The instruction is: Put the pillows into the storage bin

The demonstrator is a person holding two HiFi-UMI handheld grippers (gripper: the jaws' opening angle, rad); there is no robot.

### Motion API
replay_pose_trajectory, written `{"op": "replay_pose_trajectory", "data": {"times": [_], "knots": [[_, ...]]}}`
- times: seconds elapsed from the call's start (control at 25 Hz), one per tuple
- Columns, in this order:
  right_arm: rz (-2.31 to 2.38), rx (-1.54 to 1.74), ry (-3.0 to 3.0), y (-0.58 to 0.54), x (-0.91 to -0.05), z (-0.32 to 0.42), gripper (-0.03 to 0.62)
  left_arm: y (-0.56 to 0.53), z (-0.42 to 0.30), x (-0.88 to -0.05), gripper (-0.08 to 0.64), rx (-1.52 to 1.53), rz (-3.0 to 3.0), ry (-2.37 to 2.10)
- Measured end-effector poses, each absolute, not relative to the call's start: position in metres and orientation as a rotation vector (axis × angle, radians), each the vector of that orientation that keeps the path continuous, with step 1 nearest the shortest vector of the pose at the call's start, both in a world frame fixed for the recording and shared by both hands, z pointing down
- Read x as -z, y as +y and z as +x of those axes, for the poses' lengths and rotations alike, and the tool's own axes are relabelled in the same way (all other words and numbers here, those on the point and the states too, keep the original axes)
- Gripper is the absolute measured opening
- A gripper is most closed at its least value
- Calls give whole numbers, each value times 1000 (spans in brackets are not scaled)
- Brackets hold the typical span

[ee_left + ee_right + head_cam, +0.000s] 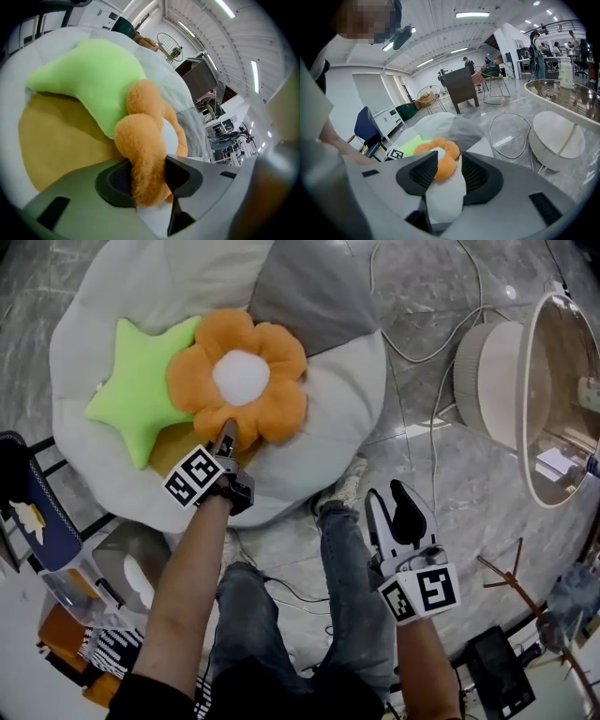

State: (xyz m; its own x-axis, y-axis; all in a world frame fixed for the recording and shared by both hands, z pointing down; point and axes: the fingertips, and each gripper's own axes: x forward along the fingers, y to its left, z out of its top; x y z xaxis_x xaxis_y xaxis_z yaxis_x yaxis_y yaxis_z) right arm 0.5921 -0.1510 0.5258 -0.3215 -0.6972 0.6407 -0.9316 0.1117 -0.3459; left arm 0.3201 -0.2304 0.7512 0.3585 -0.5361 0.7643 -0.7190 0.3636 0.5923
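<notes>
My left gripper point(228, 432) has its jaws closed on one fuzzy petal of the orange flower-shaped plush pillow point(242, 378). In the left gripper view the dark pads point(117, 180) press into the petal from both sides and pinch the fur between them. That petal is the one nearest me, at the pillow's lower edge.

The flower pillow has five or six rounded, thick petals in a ring around a round white centre, and its pile is soft and short. It lies flat on the middle of the big white and grey beanbag point(328, 390), toward the near edge. Its left petals overlap one arm of the lime-green star-shaped plush pillow point(141, 395), which lies on the beanbag's left part. A mustard-yellow patch point(173, 444) shows under the star's near arm.

My right gripper point(389, 498) has its jaws apart with nothing between them. It hangs off the beanbag's near right edge, over the grey marbled floor point(441, 456), well apart from both pillows.
</notes>
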Motion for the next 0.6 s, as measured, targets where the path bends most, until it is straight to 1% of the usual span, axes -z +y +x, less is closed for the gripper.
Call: {"op": "replay_pose_trajectory", "data": {"times": [0.12,0.2,0.4,0.6], "knots": [[1574,-987,-2095,-150,-518,579,173,-233,330,-729,138,-282,1410,-1316],[1557,-952,-2106,-151,-510,569,173,-236,335,-713,124,-343,1480,-1321],[1550,-910,-2117,-152,-487,543,173,-240,336,-671,114,-409,1609,-1289],[1570,-865,-2116,-151,-454,517,173,-234,322,-623,110,-565,1842,-1235]]}}
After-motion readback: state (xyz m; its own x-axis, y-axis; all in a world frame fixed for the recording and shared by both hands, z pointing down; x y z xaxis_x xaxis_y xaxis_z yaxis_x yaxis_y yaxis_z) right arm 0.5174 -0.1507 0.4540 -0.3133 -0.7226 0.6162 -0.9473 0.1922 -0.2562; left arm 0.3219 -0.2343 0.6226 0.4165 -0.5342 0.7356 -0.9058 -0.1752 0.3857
